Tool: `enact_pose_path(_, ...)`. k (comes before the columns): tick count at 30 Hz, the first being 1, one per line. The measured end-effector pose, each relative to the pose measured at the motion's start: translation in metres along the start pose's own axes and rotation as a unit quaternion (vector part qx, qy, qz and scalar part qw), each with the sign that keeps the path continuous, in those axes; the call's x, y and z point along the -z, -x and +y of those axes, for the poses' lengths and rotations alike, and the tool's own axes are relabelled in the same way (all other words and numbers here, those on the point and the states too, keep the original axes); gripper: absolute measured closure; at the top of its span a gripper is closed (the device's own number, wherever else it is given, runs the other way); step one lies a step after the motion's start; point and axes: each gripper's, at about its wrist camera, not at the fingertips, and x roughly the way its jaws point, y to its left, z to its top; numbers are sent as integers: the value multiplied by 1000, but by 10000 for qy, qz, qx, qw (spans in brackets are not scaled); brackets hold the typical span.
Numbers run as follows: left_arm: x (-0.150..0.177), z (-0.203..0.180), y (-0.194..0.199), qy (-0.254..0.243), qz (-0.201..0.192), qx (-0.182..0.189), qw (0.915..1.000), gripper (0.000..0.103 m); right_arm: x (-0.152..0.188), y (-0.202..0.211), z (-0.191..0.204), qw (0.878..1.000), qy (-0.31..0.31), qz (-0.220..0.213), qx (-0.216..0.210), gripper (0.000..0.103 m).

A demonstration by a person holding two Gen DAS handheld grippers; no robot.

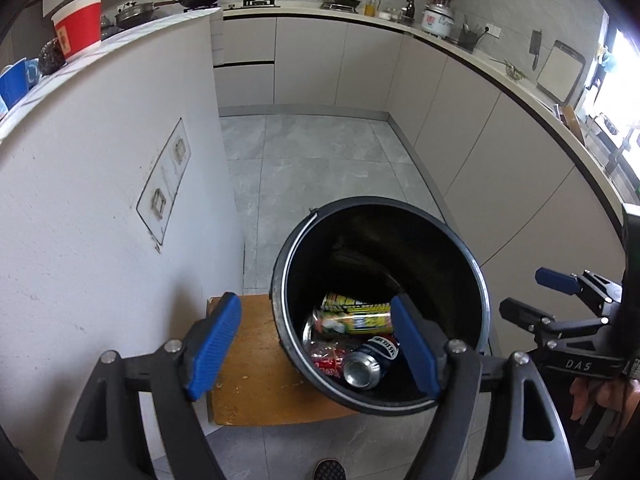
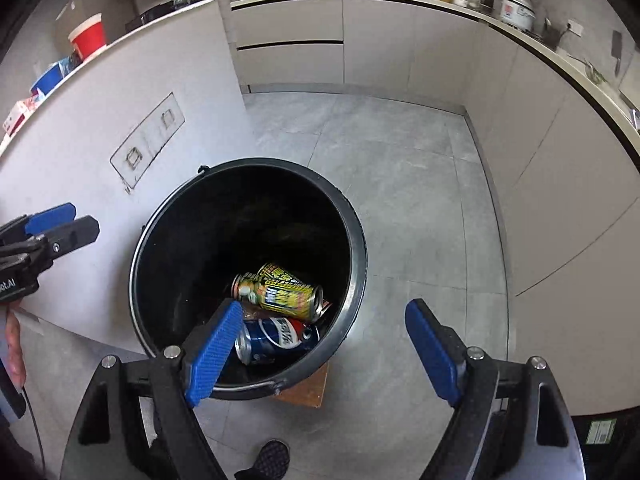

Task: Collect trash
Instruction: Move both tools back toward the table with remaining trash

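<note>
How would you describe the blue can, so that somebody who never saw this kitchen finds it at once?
Find the black bucket on the low wooden stool beside the white wall. Look at its bottom, among the trash. The blue can lies on its side below the yellow can; it alone is dark blue with a red-and-white logo.

home kitchen | stove point(image 1: 260, 2) | rice cooker point(image 1: 438, 18) | cabinets point(image 1: 308, 60)

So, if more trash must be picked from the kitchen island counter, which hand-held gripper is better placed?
Probably the left hand-held gripper. It is open, holds nothing, and sits beside the island wall, below the red paper bucket on the counter. The right hand-held gripper, also open, is across the black bucket, farther from it.
</note>
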Motion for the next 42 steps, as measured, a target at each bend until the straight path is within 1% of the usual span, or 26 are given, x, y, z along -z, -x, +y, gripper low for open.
enact_pose_path(3,-3,-2,4,-59,-21,-28,10000,22,1,11,-4,10000,-81,-38,35,18)
enact_pose_path(4,-4,-3,7,-81,-46,-55,9999,18,0,13,-5,9999,-99,-42,42,18)
enact_pose_path(6,-7,-5,12,-152,-99,-75,9998,14,-1,21,-7,9998,-186,-68,81,17)
enact_pose_path(7,-8,-6,15,-176,-131,-71,9997,11,-3,22,-7,9997,-218,-64,91,14)
enact_pose_path(8,-10,-8,19,-192,-167,-61,9997,10,-4,26,-9,9996,-261,-60,119,13)
enact_pose_path(10,-15,-10,26,-255,-217,-36,9994,10,-7,32,-9,9993,-336,-54,140,10)
enact_pose_path(16,-32,-12,47,-362,-426,7,9984,10,-19,55,-12,9976,-586,-56,358,9)
enact_pose_path(18,-36,-11,52,-379,-459,18,9982,9,-23,64,-11,9972,-654,-103,357,9)
enact_pose_path(21,-40,-8,60,-389,-509,61,9979,9,-28,76,-7,9968,-687,-169,381,9)
enact_pose_path(24,-43,-4,70,-368,-558,219,9975,9,-35,88,2,9967,-657,-221,424,9)
enact_pose_path(28,-47,3,83,-386,-653,218,9969,9,-43,103,10,9962,-698,-302,424,9)
enact_pose_path(31,-51,13,93,-318,-695,204,9969,9,-50,114,17,9959,-715,-396,376,9)
enact_pose_path(35,-56,41,110,-38,-845,152,9963,9,-67,124,39,9962,-584,-564,322,9)
enact_pose_path(38,-58,68,121,80,-956,-14,9954,10,-81,130,64,9962,-466,-705,198,9)
enact_pose_path(42,-57,117,135,378,-1100,-167,9931,10,-99,135,102,9960,-310,-832,41,9)
